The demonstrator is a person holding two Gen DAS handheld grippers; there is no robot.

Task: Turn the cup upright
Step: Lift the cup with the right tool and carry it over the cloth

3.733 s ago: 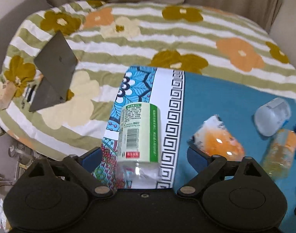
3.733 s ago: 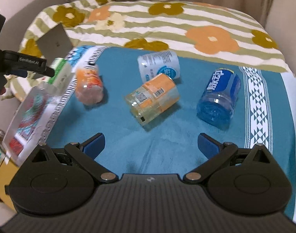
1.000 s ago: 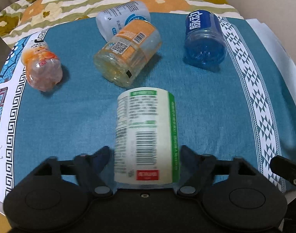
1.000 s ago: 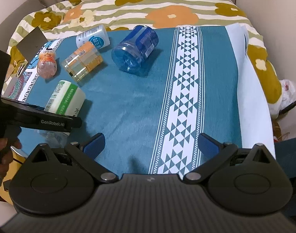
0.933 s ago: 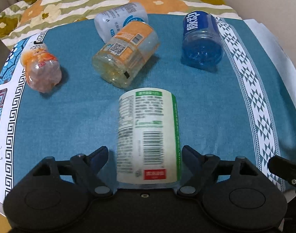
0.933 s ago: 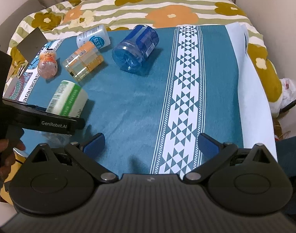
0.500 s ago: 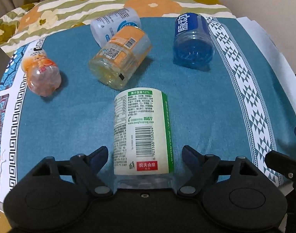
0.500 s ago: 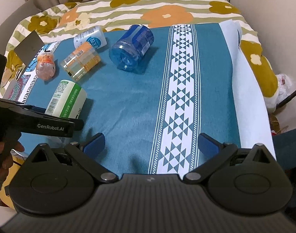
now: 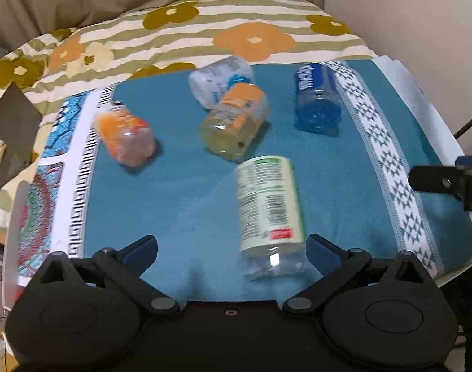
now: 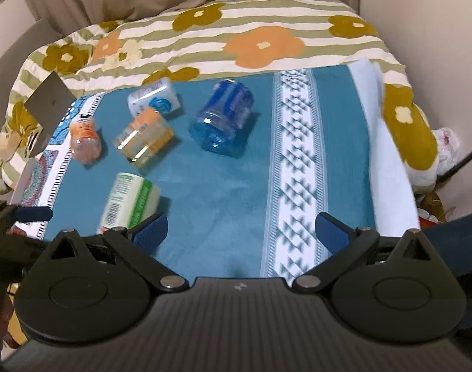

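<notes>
A clear cup with a white-and-green label stands on the blue cloth, its clear end down; it also shows in the right wrist view. My left gripper is open and empty, drawn back from it, with the cup just ahead toward the right finger. My right gripper is open and empty over the cloth, right of the cup. Several other cups lie on their sides: an orange one, a yellow-orange one, a white one and a blue one.
The cloth covers a low table in front of a floral striped bedcover. A dark grey card lies at the left. The cloth's right edge drops off toward a wall. The other gripper's tip shows at the right.
My left gripper opened, let go of the green-label cup, and pulled back and left. The cup now stands free on the cloth. My right gripper shifted slightly.
</notes>
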